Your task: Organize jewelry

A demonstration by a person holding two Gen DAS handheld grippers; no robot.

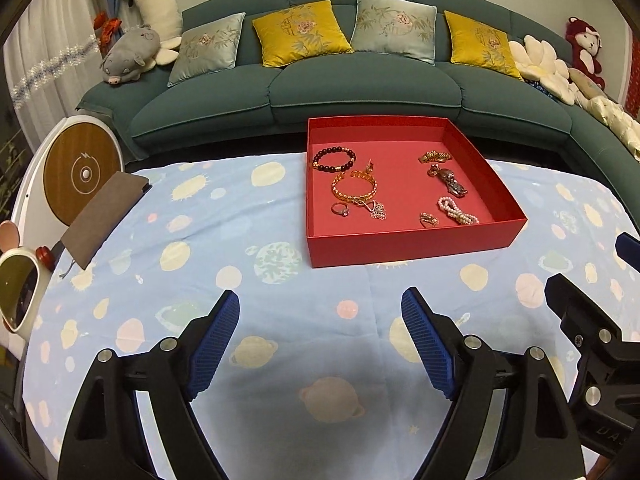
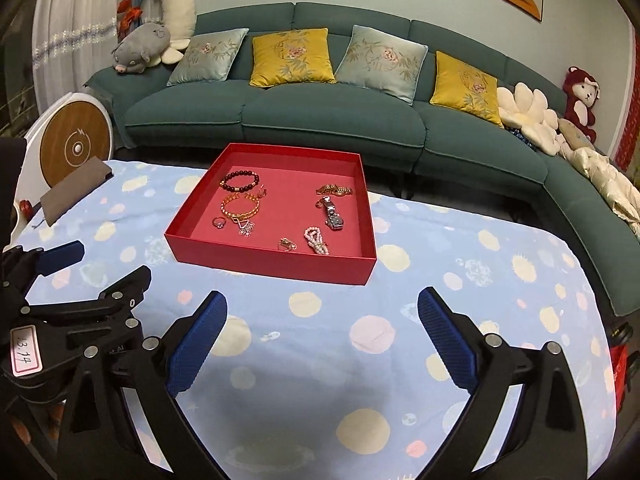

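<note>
A red tray (image 1: 408, 242) (image 2: 264, 266) sits on the table with several jewelry pieces inside: a dark bead bracelet (image 1: 334, 159) (image 2: 241, 181), a gold bangle (image 1: 354, 188) (image 2: 240, 206), a ring (image 1: 340, 210) (image 2: 219, 222), a pendant (image 1: 376, 210), a pearl bracelet (image 1: 456, 210) (image 2: 317, 240), a watch (image 1: 450, 182) (image 2: 333, 214) and a gold chain (image 1: 434, 157) (image 2: 334, 189). My left gripper (image 1: 320, 320) is open and empty, short of the tray. My right gripper (image 2: 322, 320) is open and empty, also short of it.
The table wears a blue planet-print cloth (image 1: 240, 248). A brown notebook (image 1: 106, 218) (image 2: 74, 194) lies at its left edge. A round white device (image 1: 76, 172) and a green sofa (image 1: 360, 92) with cushions stand beyond. A small mirror (image 1: 18, 296) is at far left.
</note>
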